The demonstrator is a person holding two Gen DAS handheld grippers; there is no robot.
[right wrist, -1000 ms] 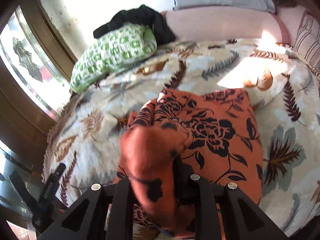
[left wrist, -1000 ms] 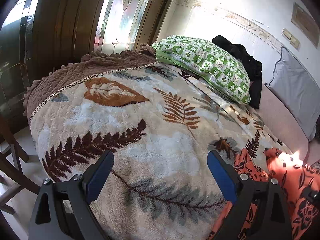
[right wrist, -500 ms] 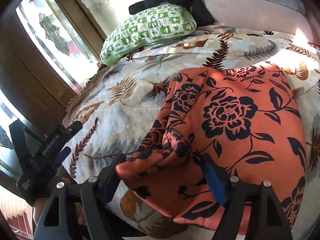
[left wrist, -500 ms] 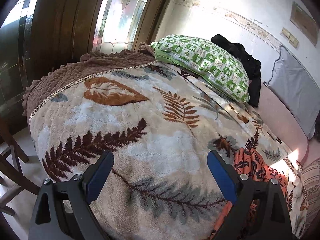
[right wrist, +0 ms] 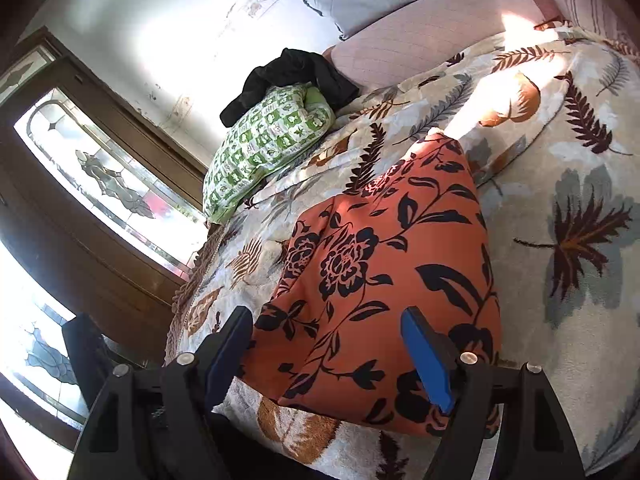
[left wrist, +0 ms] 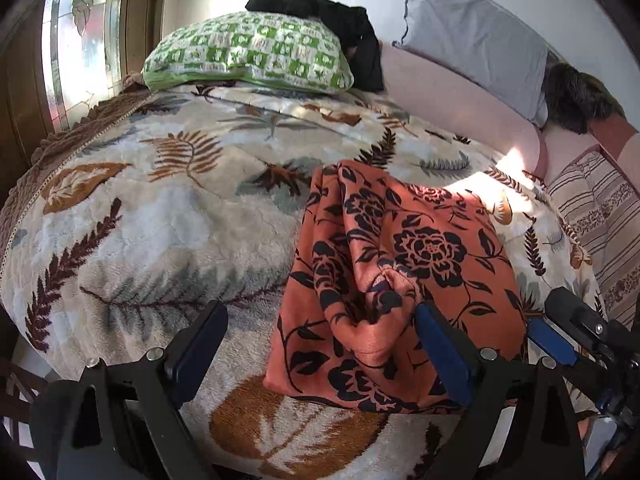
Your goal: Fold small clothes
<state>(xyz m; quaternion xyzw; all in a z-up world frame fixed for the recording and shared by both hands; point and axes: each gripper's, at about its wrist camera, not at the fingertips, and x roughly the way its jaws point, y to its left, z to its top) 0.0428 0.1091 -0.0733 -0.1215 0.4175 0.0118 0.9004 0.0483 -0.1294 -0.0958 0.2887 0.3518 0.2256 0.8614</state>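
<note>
The left gripper [left wrist: 320, 344] stands wide open and holds nothing. Its blue pads [left wrist: 440, 344] hover over the near edge of the bed, and one pad is just before the near part of the orange floral garment [left wrist: 400, 280], but I cannot tell if it touches the cloth. The other pad is over the bare leaf-print blanket [left wrist: 160, 220].

The right gripper [right wrist: 328, 348] is also wide. Its jaws have just been opening, and the pads do not press on anything. The orange floral garment [right wrist: 392, 272] lies flat under and between them, with its near hem at the fingertips. In the left wrist view the right gripper [left wrist: 568, 332] shows at the lower right, just beside the right edge of the garment.

The garment lies near the front edge of the bed, folded into a rough rectangle, with a raised bunch of cloth on its near-left part. Its left side is wrinkled in long folds; its right side is smoother.

To the left of the garment the blanket is free and wide, until a brown trim [left wrist: 80, 132] at the bed side. Beyond the garment there is more open blanket, with a sun patch. Farther, a green checked pillow [left wrist: 248, 56] lies with a black cloth [left wrist: 340, 20] behind it, and a grey pillow [left wrist: 476, 48] leans at the wall. A window [right wrist: 104, 184] is at the left.
</note>
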